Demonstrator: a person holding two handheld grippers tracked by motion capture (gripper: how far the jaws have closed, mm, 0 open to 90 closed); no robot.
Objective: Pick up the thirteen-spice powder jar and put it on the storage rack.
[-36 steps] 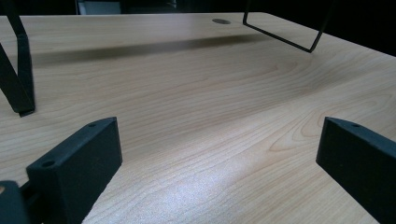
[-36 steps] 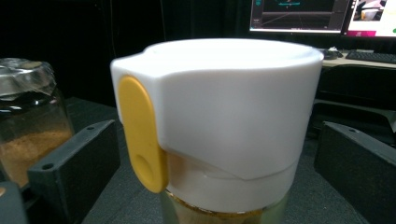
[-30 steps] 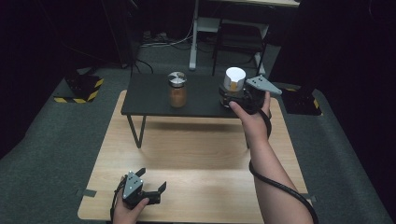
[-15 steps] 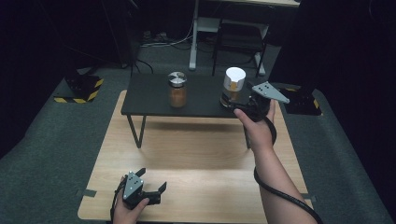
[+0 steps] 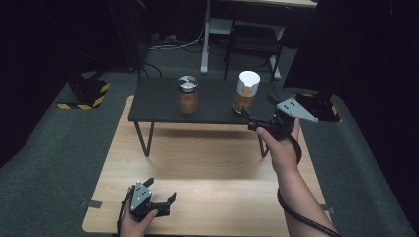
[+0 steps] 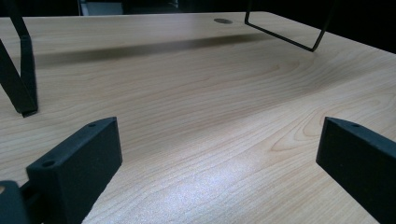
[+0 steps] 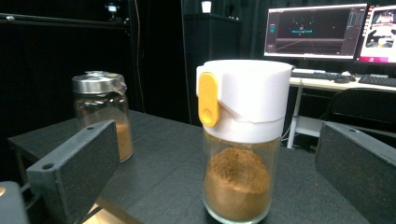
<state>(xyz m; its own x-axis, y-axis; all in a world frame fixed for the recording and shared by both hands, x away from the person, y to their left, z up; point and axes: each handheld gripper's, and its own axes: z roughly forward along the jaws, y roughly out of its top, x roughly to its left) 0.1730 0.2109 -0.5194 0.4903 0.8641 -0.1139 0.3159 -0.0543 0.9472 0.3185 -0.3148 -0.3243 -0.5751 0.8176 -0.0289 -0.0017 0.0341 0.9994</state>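
Observation:
A glass jar of brown powder with a white flip lid and yellow tab (image 5: 246, 91) (image 7: 243, 140) stands upright on the right part of a low black table (image 5: 158, 101). A second jar with a silver lid (image 5: 187, 95) (image 7: 100, 112) stands to its left. My right gripper (image 5: 258, 107) (image 7: 218, 140) is open just in front of the white-lidded jar, jaws wide and off the glass. My left gripper (image 5: 160, 190) (image 6: 219, 154) rests open on the wooden table (image 5: 207, 163) near its front edge, with nothing between its jaws.
The black table's wire legs (image 6: 21, 70) stand on the wooden table ahead of the left gripper. Dark carpet surrounds the wooden table. A desk with monitors (image 7: 313, 30) and a chair (image 5: 252, 39) sit behind.
My right gripper has drawn back from the white-lidded jar, toward the person and slightly right. The jar stays on the black table. The left gripper has not moved.

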